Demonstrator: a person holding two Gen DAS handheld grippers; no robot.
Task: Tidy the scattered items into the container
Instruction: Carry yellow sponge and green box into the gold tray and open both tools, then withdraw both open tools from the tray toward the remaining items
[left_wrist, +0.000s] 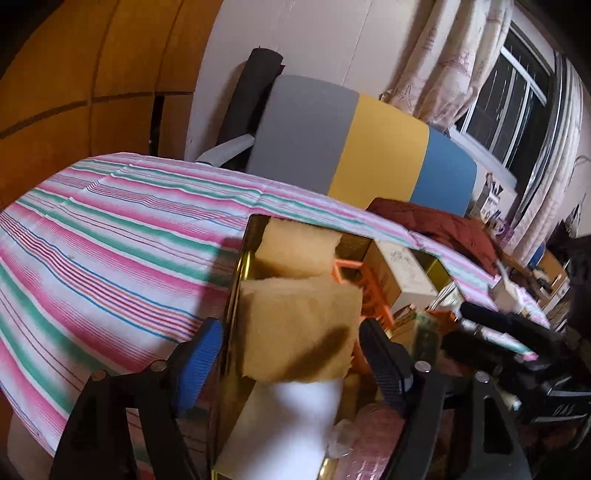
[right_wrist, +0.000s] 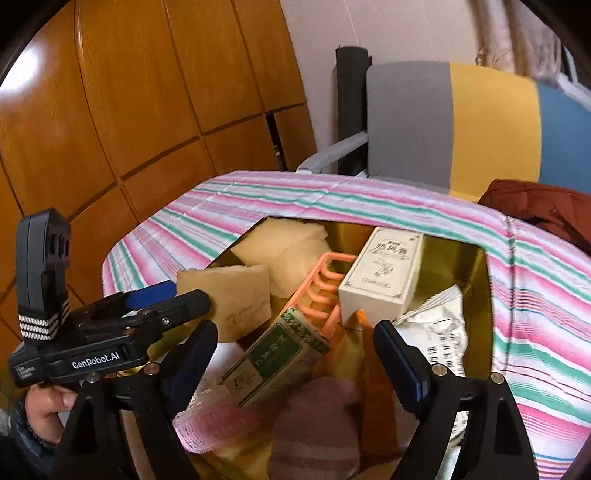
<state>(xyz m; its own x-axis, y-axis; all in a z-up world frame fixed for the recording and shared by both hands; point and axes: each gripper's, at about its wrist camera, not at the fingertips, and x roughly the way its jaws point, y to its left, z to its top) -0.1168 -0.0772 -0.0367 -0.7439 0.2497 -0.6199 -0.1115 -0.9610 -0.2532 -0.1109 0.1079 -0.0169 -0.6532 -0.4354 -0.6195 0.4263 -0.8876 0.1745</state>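
Observation:
A gold box (right_wrist: 458, 258) sits on the striped tablecloth (right_wrist: 258, 199) and holds several items: tan sponges (right_wrist: 236, 295), an orange rack (right_wrist: 317, 291), a white carton (right_wrist: 384, 273), a green packet (right_wrist: 277, 362), a silver pouch (right_wrist: 439, 325) and pink cloth (right_wrist: 314, 424). My right gripper (right_wrist: 291, 358) is open and empty above the box. My left gripper (left_wrist: 288, 354) is open over the box's left rim (left_wrist: 232, 295), with a tan sponge (left_wrist: 299, 325) between its fingers, not clamped. The left gripper also shows in the right wrist view (right_wrist: 177, 299).
A grey, yellow and blue chair back (right_wrist: 454, 125) stands behind the table. A dark red garment (right_wrist: 539, 206) lies at the table's far right. Wooden wardrobe panels (right_wrist: 129, 92) are at the left. A window (left_wrist: 513, 96) and curtains are at the right.

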